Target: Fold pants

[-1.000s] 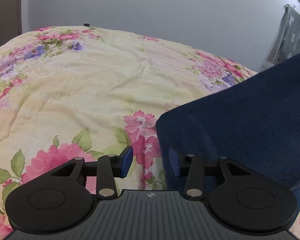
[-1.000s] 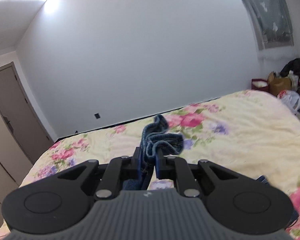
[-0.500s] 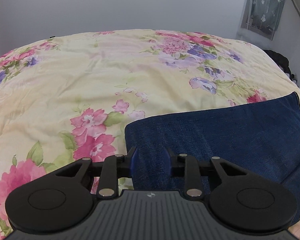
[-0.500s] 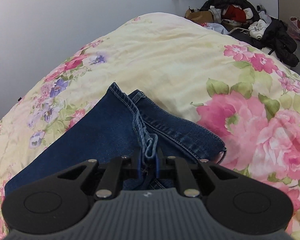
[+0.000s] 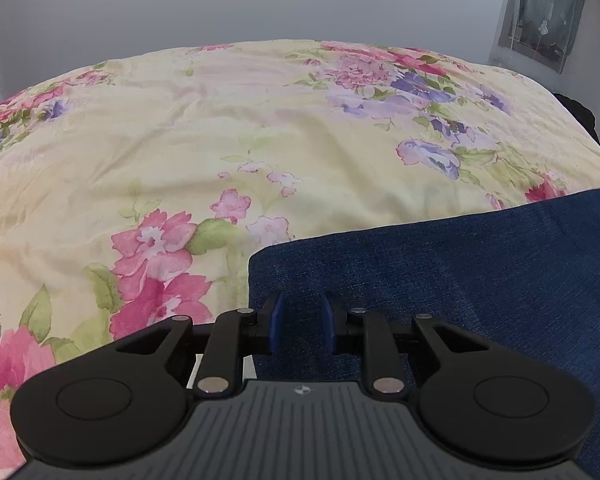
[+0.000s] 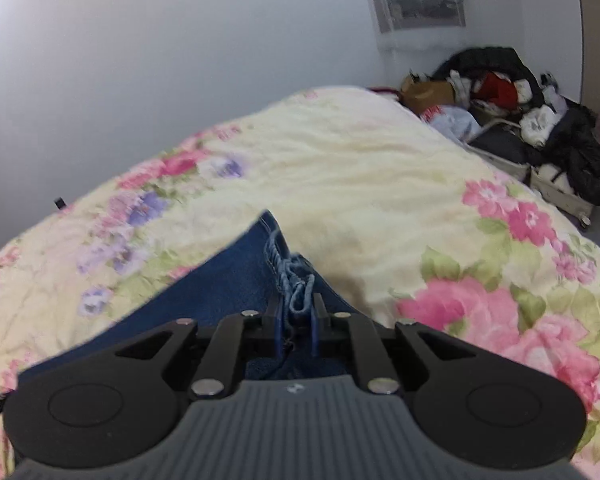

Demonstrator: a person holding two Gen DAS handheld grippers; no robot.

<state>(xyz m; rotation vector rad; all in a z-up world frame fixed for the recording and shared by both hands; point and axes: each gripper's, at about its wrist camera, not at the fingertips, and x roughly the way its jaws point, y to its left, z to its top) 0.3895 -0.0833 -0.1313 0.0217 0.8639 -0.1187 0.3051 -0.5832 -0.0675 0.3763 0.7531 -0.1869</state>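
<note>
The jeans (image 5: 460, 280) lie flat on the floral quilt (image 5: 260, 128), right gripper (image 6: 295, 330) pinching bunched hems, left gripper (image 5: 300, 326) just narrowing over a folded corner, nothing clamped yet, folds remaining.

Pants (image 5: 460, 280) lie flat on the bed quilt (image 5: 220, 140), filling the left view's lower right. In the right view, a clothes pile (image 6: 520, 120) sits on the floor beyond the bed's right edge; wall behind.
</note>
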